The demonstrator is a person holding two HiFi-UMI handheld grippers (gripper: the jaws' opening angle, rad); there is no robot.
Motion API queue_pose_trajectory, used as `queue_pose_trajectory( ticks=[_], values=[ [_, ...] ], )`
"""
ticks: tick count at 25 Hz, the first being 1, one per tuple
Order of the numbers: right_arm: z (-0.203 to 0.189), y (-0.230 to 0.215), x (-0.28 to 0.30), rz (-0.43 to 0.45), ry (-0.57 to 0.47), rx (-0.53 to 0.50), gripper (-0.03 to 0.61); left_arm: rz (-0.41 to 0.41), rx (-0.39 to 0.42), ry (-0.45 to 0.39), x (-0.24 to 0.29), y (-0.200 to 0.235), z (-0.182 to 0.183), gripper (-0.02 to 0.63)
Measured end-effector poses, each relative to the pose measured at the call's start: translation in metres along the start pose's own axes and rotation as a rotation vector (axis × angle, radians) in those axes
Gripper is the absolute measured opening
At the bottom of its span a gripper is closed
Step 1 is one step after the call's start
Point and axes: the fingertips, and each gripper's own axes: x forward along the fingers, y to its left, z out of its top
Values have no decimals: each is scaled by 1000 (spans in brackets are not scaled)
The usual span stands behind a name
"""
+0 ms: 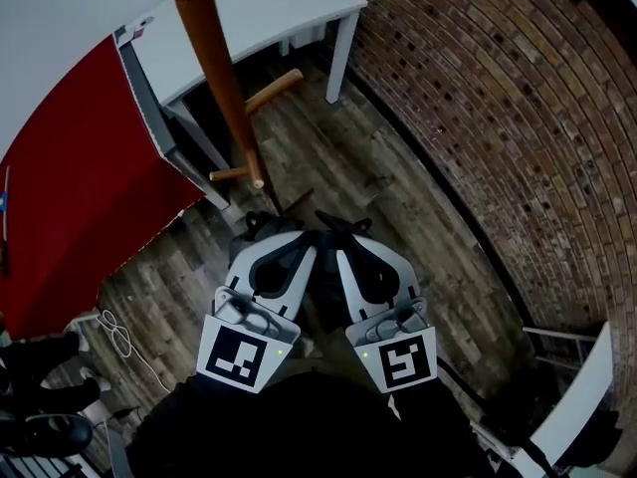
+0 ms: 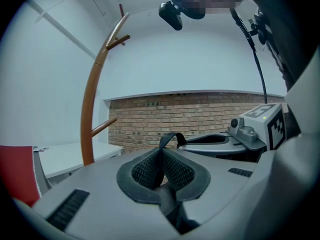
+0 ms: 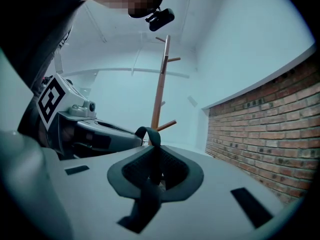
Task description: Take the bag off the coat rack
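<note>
**Step in hand:** lift-off appears complete. The rack [image 2: 90,109] shows bare pegs in both gripper views, and nothing hangs from the pole in the head view.

**Left tongs** [image 2: 162,166]: nearly closed, clamped on a black strap [image 2: 170,138] that runs between the pads, with a short loop standing out past the tips.

**Right tongs** [image 3: 155,169]: nearly closed, gripping a black strap in the same way, loop out in front. Whether it is the same strap or a second one cannot be told.

**Bag** [image 1: 264,222]: seen for certain only as these straps. In the head view the two tongs sit side by side, close together, above the wooden floor [image 1: 398,197] and near the rack's foot. A dark mass between and under them is probably the bag's body, but this cannot be confirmed.

**Position:** the tongs are on the near side of the pole and apart from it. The white tabletop [image 1: 269,8] stands beyond the rack.

**Next move, as judged:** hold both grips firm and draw the bag back, clear of the pole and the low peg. Both tongs should travel together so the straps do not slip or snag. A set-down spot is not named in the task.
</note>
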Motion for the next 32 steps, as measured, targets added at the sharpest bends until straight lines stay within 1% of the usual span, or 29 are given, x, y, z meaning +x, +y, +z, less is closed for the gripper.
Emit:
queue_pose_trajectory(
  ticks=[2, 6, 8, 12, 16, 19, 22, 24, 29, 32],
  values=[
    [1, -12, -22, -62, -2, -3, 37, -59, 4, 4, 7, -22, 2, 23],
    [0, -36, -74, -149, -10, -1, 37, -147, 27, -4, 20, -77, 6, 23],
    [1, -46, -104, -204, -22, -3, 37, -199, 37, -6, 24, -108, 7, 23],
    [7, -70, -175, -343, -45, 3, 37, -321, 65, -14, 32, -180, 15, 23],
    [11, -96, -257, -473, -25, -7, 37, -440, 68, -16, 40, -263, 23, 23],
    [12, -112, -321, -550, 0, -14, 37, -516, 71, -21, 43, -328, 28, 23],
    [9, -127, -391, -647, 23, -10, 37, -619, 100, -33, 44, -400, 29, 23],
    [7, -133, -438, -716, 32, -7, 37, -693, 117, -46, 41, -448, 28, 23],
    [4, -143, -558, -886, 59, -16, 37, -855, 92, -38, 26, -567, 25, 23],
    [5, -144, -626, -992, 63, -26, 37, -959, 116, -72, 15, -633, 25, 23]
  ],
)
